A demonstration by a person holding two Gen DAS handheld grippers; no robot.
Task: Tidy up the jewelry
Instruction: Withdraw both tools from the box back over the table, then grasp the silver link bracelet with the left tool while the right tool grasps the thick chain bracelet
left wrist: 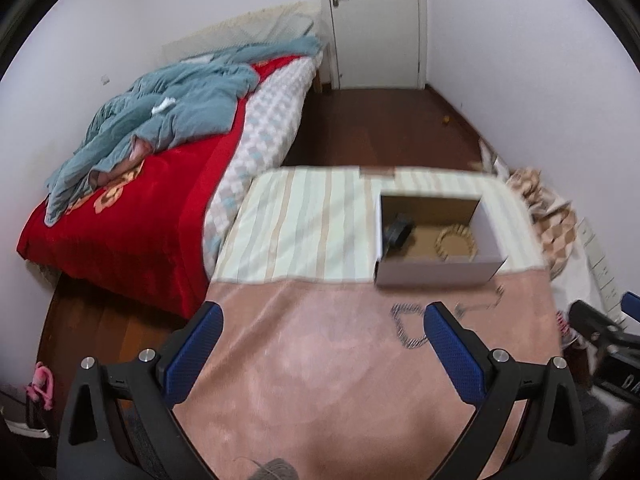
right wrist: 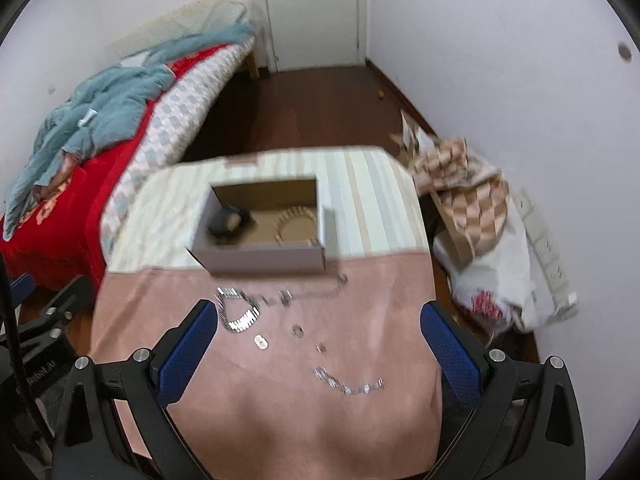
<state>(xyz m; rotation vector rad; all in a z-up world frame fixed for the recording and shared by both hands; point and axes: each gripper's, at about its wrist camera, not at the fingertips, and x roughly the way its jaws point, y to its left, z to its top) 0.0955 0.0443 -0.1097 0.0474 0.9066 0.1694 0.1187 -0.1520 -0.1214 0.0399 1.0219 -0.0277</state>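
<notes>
Blue-padded fingers of my left hand-held gripper spread wide, grasping nothing, above the pink cloth on the bench; my right hand-held gripper likewise released and empty. Item: silver link bracelet, loose on the cloth just beside my right gripper's left finger. Item: thin chain near the box front. Item: small ring. Item: second link strand, nearer me. Item: open cardboard box on striped cloth, holding a dark band and a gold beaded bracelet. Bed at left
</notes>
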